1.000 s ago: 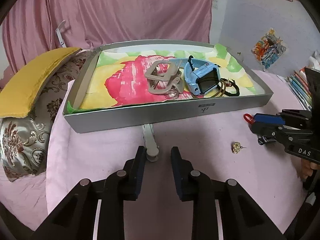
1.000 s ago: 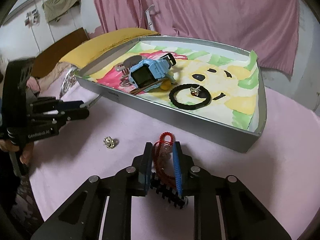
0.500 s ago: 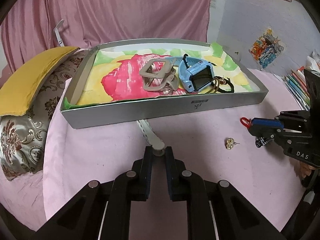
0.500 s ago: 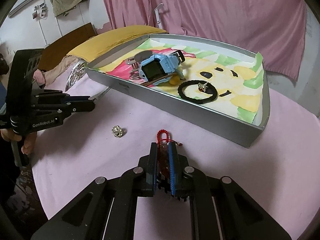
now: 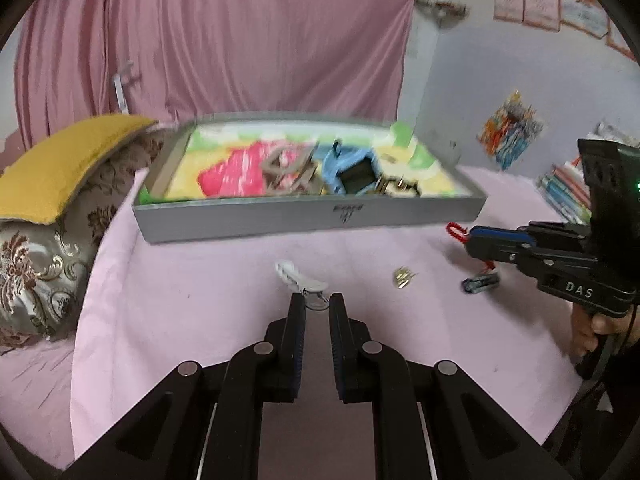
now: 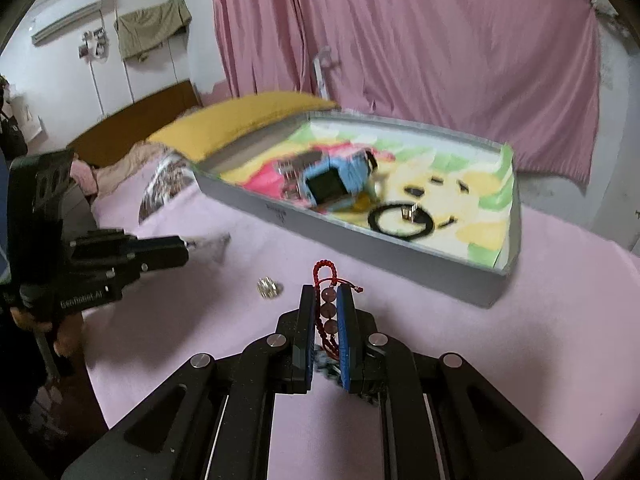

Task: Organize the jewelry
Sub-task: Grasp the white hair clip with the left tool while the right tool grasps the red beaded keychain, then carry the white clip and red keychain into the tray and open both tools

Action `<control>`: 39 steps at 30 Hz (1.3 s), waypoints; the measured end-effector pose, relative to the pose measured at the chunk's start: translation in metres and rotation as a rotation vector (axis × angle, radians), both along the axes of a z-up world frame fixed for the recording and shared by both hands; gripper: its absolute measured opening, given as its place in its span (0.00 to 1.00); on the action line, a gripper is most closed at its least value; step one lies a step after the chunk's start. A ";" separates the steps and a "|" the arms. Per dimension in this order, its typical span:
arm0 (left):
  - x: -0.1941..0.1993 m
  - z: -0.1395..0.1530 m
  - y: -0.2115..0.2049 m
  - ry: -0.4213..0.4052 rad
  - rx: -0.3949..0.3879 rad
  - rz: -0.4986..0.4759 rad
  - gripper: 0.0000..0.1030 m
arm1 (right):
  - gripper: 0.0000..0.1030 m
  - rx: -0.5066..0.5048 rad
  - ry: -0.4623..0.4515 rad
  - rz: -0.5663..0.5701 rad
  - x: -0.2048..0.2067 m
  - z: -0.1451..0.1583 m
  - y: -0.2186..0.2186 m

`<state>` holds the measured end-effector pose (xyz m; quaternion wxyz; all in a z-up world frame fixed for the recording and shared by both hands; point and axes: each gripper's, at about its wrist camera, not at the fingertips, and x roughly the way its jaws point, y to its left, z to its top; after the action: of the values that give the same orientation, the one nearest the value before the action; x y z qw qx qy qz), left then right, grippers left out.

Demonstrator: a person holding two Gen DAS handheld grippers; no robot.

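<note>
We are in a home bedroom: a pink curtain (image 6: 420, 40) hangs at twelve o'clock, a wooden headboard (image 6: 132, 120) and a yellow pillow (image 6: 240, 116) lie at ten o'clock, and a garment (image 6: 152, 28) hangs at eleven.

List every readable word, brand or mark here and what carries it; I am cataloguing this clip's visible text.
"DAS": on the right tongs, white letters on the black body.
"GenRobot.AI", blurred: on the left tongs.
Dark mark on the tray front wall: too blurred to read.
Wall posters: too small to read.
</note>
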<state>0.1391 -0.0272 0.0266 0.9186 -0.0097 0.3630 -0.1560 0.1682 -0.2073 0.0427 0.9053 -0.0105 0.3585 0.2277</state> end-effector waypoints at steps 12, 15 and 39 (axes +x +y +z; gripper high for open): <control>-0.004 0.004 -0.005 -0.063 -0.008 -0.002 0.01 | 0.09 0.020 -0.117 -0.004 -0.013 0.021 0.007; -0.001 -0.001 -0.005 -0.041 -0.011 -0.019 0.01 | 0.09 0.023 -0.106 -0.003 -0.012 0.018 0.007; 0.040 -0.014 -0.027 0.131 0.038 0.004 0.14 | 0.09 0.055 -0.052 0.003 0.002 0.007 0.004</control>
<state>0.1794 -0.0539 0.0121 0.8931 -0.0033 0.4253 -0.1464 0.1701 -0.2029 0.0499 0.9140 0.0082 0.3283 0.2384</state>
